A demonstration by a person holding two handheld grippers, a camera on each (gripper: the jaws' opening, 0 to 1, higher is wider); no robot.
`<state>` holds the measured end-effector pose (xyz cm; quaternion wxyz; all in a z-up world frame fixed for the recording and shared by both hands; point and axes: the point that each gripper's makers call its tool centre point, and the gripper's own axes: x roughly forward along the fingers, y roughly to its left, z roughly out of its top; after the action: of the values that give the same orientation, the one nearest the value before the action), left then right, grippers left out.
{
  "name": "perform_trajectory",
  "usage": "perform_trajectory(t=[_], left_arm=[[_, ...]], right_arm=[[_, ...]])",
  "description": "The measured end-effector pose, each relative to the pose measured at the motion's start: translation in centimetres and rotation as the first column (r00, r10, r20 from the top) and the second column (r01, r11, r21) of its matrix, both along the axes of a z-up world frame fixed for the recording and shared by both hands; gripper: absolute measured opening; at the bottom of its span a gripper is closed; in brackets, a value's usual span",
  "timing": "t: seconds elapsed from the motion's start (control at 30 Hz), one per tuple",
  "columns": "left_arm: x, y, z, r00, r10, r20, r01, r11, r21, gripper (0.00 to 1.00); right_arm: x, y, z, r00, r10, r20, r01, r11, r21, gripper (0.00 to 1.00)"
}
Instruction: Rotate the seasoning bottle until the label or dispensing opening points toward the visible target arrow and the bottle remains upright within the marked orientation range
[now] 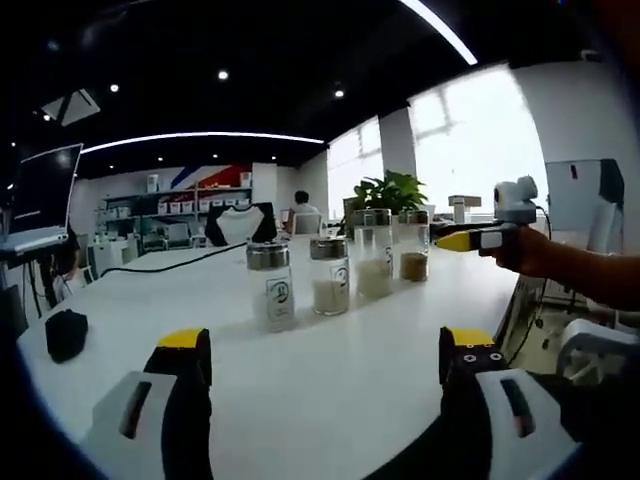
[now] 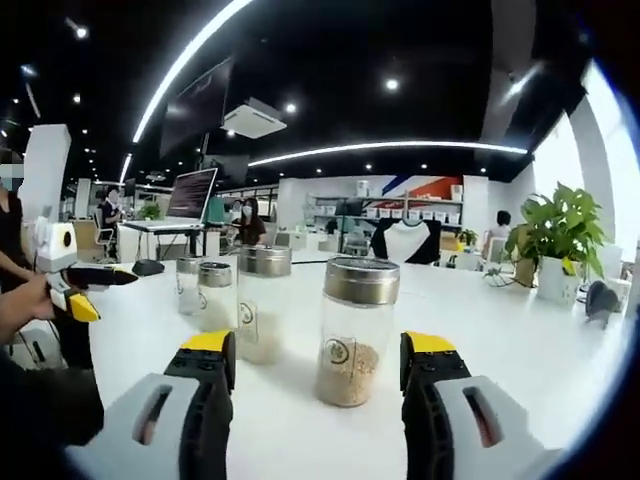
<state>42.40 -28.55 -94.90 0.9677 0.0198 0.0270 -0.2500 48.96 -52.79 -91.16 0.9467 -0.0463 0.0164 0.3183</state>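
On the white table (image 2: 520,350), the right gripper (image 2: 318,365), jaws apart, approaches the nearest seasoning bottle (image 2: 357,330); next: clamp, then rotate.

A long white table (image 1: 330,370) takes most of the room. On its far side stands a potted plant (image 2: 563,240) with broad green leaves, and a small black object (image 1: 66,333) lies near one edge. A black cable (image 1: 170,262) runs over the tabletop. Behind, shelves (image 2: 400,212) with boxes line the wall, a dark monitor (image 2: 192,194) stands on a desk, and several people sit at the back.
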Motion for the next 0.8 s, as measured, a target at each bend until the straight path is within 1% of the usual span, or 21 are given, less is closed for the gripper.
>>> perform_trajectory(t=[0.03, 0.1, 0.2, 0.23, 0.27, 0.33, 0.4, 0.5, 0.57, 0.67, 0.8], left_arm=[[-0.1, 0.0, 0.0, 1.0, -0.001, 0.0, 0.001, 1.0, -0.001, 1.0], [-0.3, -0.1, 0.0, 1.0, -0.003, 0.006, 0.003, 1.0, -0.003, 1.0], [-0.5, -0.1, 0.1, 1.0, -0.004, 0.012, 0.004, 1.0, 0.003, 1.0], [-0.7, -0.1, 0.2, 1.0, -0.006, 0.015, 0.006, 1.0, 0.006, 1.0], [-0.8, -0.1, 0.3, 1.0, -0.006, 0.018, 0.005, 1.0, 0.009, 1.0], [-0.9, -0.1, 0.4, 1.0, -0.012, 0.024, 0.012, 1.0, 0.013, 1.0], [-1.1, -0.3, 0.3, 1.0, -0.026, 0.018, 0.026, 0.999, 0.024, 1.0], [-1.2, -0.2, 0.1, 1.0, -0.02, 0.009, 0.019, 0.999, 0.032, 1.0], [-1.4, 0.1, 0.1, 1.0, -0.009, 0.009, 0.008, 1.0, 0.027, 1.0], [-1.6, 0.4, 0.3, 1.0, 0.007, 0.012, -0.007, 1.0, 0.019, 1.0], [-2.0, 0.6, 0.6, 0.999, 0.022, 0.026, -0.024, 0.999, 0.049, 1.0]], right_arm=[[-0.5, -0.1, -0.1, 1.0, -0.016, 0.004, 0.016, 1.0, 0.008, 0.77], [-1.3, -0.1, -0.3, 1.0, -0.021, 0.002, 0.021, 1.0, 0.008, 0.82], [-2.7, 0.0, -0.7, 0.999, -0.04, 0.008, 0.04, 0.999, 0.007, 0.86], [-3.1, 0.0, -0.8, 0.999, -0.046, 0.009, 0.046, 0.999, 0.001, 0.87], [-3.7, 0.1, -0.9, 0.999, -0.05, 0.013, 0.05, 0.999, -0.019, 0.9], [-4.5, 0.2, -1.0, 0.998, -0.053, 0.019, 0.053, 0.998, -0.018, 0.92], [-5.1, 0.4, -1.0, 0.999, -0.037, 0.016, 0.037, 0.999, -0.001, 0.94], [-5.4, 0.3, -1.4, 1.0, -0.031, 0.001, 0.031, 0.999, 0.032, 0.97], [-5.8, 0.2, -1.9, 0.999, -0.027, -0.019, 0.028, 0.998, 0.064, 0.99], [-6.2, -0.1, -2.1, 1.0, -0.022, -0.014, 0.024, 0.995, 0.094, 0.99], [-6.3, -0.2, -1.8, 0.999, -0.026, -0.024, 0.029, 0.992, 0.126, 0.99]])
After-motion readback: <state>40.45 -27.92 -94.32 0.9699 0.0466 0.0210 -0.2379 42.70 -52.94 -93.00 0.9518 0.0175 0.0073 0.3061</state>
